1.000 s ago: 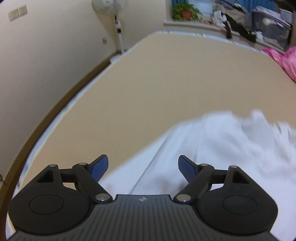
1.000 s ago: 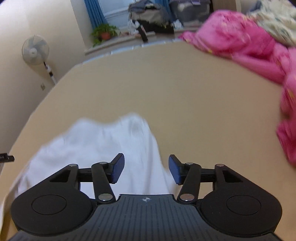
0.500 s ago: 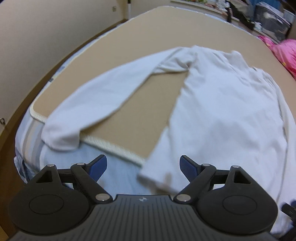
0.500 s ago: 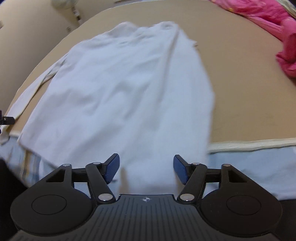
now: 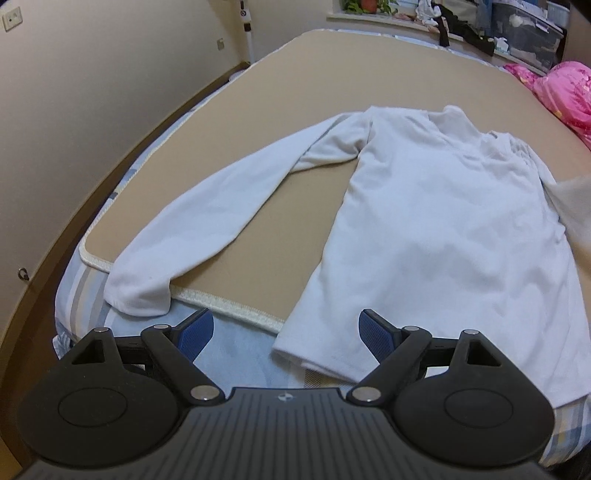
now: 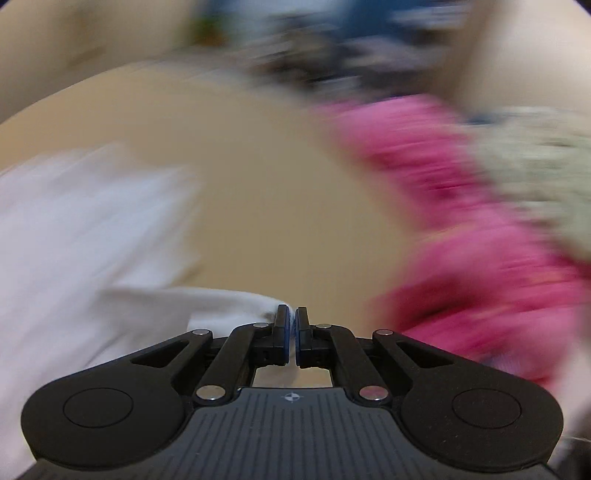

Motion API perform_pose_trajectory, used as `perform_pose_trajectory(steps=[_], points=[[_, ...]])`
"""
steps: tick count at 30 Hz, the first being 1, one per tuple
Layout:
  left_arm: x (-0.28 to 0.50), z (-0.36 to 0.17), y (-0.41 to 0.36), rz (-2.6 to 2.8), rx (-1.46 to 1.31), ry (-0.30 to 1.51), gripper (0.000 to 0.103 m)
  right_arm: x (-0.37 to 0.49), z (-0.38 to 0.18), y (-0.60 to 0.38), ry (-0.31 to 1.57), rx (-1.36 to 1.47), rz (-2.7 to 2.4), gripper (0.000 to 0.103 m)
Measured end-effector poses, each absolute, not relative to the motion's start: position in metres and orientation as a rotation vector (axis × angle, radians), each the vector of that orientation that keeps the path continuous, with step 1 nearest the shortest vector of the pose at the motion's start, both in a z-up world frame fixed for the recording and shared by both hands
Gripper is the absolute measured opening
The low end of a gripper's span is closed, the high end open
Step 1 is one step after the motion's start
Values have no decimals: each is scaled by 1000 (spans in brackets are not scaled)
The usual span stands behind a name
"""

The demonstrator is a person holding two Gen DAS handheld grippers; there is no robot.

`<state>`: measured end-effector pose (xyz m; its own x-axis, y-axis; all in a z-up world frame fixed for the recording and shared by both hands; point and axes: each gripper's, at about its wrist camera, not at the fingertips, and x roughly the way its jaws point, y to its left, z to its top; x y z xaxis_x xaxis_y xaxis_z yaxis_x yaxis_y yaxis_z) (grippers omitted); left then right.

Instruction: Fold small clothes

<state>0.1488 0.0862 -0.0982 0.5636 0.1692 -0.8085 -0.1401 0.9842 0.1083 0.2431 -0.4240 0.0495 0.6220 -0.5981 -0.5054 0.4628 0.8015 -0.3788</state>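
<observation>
1. Shirt (image 5: 436,221), white and long-sleeved, lies flat across the centre and right of the left wrist frame on a tan mat (image 5: 369,81) that covers a bed, its hem hanging over the mat's near edge onto a pale blue striped sheet (image 5: 236,354).
2. One sleeve (image 5: 207,221) stretches toward the lower left of that frame, its cuff draped over the mat's cream border.
3. The left gripper (image 5: 286,332) hovers above the shirt's hem corner at the bottom of the frame, blue pads wide apart and nothing between them.
4. The right gripper (image 6: 291,332), low in the centre of the heavily blurred right wrist frame, has its jaws together, pinching a fold of white shirt fabric (image 6: 236,302) that trails off to the left.
5. Pink bedding (image 6: 461,229) fills the right side of that frame and shows at the upper right edge of the left wrist frame.
6. A cluttered windowsill (image 5: 461,22) with a potted plant runs along the top of the left wrist frame.
</observation>
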Motion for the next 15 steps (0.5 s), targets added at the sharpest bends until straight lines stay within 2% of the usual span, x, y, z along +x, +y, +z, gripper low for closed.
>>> perform_pose_trajectory(steps=[1,2,3,4,6,15], points=[[149,-96,84,185,27,950,91,255,69,-450,626,-192,-718,11],[149,-95,83,188,21,948,92,264,84,-474,631,-136,-766,49],[149,-95,82,193,18,948,93,266,91,-486,634,-83,-760,68],[148,-96,81,195,18,950,94,262,93,-490,604,-43,-732,78],[150,-102,79,189,40,966,94,246,80,-479,585,-6,-634,77],[149,-123,78,171,106,1005,94,110,-75,-334,878,-64,-69,72]])
